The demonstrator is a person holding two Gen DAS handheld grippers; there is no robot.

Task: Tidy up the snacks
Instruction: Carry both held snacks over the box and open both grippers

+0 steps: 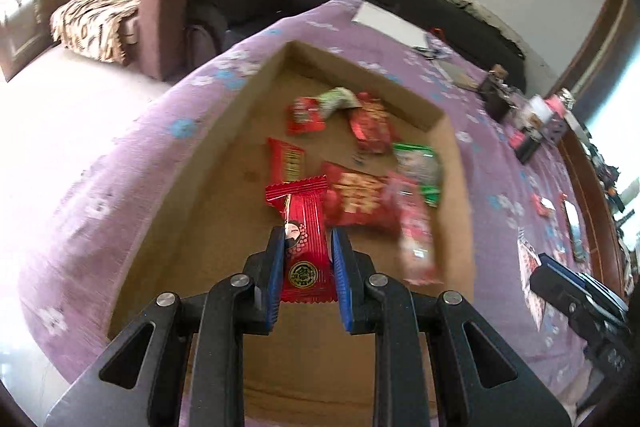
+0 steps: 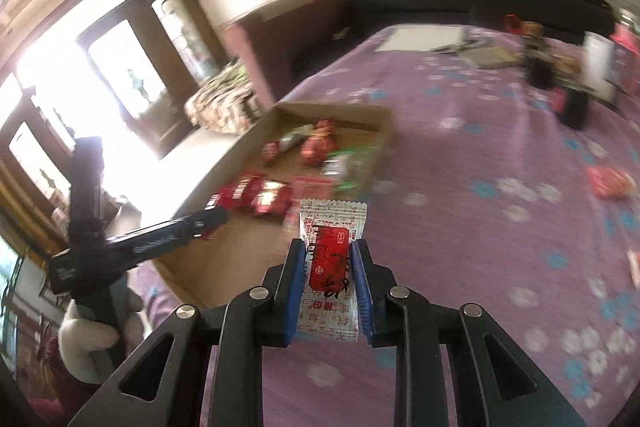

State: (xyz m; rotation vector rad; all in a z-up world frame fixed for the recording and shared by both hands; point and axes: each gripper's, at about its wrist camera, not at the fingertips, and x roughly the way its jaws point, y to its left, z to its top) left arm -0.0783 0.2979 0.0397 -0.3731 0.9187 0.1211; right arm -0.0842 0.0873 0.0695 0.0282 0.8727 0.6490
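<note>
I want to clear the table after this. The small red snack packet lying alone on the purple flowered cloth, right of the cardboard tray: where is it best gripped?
The small red snack packet lies flat and alone on the purple flowered cloth, so probably come from above and pinch across its narrower width. Blur hides its seams.

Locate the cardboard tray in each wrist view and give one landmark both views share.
Left wrist view: the cardboard tray fills the centre, directly beneath the left tongs, which are shut on a red snack packet.
Right wrist view: the tray sits left of centre, ahead and to the left of the right tongs.
Shared landmark: the white sheet of paper at the far end of the purple cloth.
</note>
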